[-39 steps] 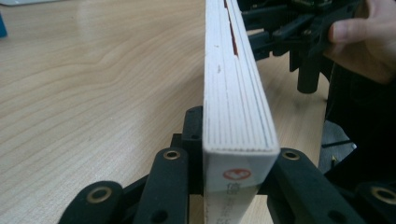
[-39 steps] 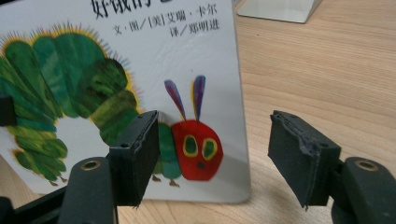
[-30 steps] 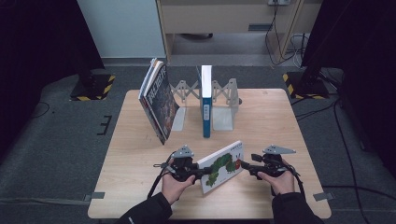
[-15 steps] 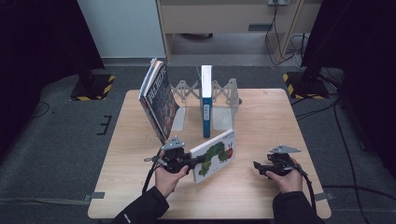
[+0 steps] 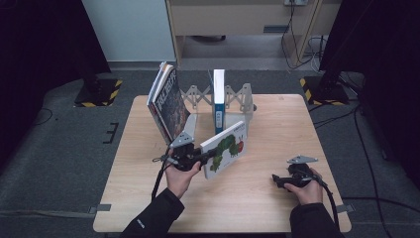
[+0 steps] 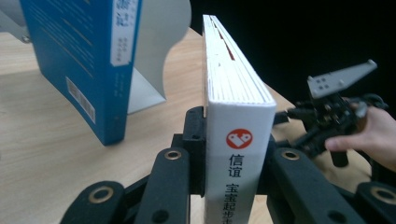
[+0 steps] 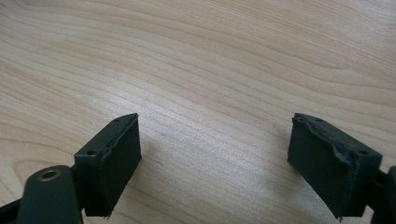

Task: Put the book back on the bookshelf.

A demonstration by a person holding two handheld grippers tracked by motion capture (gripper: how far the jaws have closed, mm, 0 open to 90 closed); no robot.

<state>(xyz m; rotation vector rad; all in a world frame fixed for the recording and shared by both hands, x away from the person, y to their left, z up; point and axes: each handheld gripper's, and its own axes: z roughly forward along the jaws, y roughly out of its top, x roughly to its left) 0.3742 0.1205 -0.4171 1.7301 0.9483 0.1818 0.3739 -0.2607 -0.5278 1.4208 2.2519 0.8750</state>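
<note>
1. The left gripper (image 5: pixel 207 159) pinched the white caterpillar picture book (image 5: pixel 225 148) by its spine, lifted off the light wooden table (image 5: pixel 277 119).
2. Just ahead stood the upright blue paperback (image 6: pixel 88 60) in the grey metal bookend rack (image 5: pixel 236 99).
3. Dark leaning books (image 5: pixel 168 101) stood beyond it.
4. The right gripper (image 7: pixel 215 163), jaws just spreading, held nothing.

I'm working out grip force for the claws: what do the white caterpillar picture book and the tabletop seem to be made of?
The white caterpillar picture book looks like thick cardboard with a smooth printed cover: its page edges are few and thick. The light wooden table shows matte wood grain, though whether it is solid wood or laminate can't be told.
</note>
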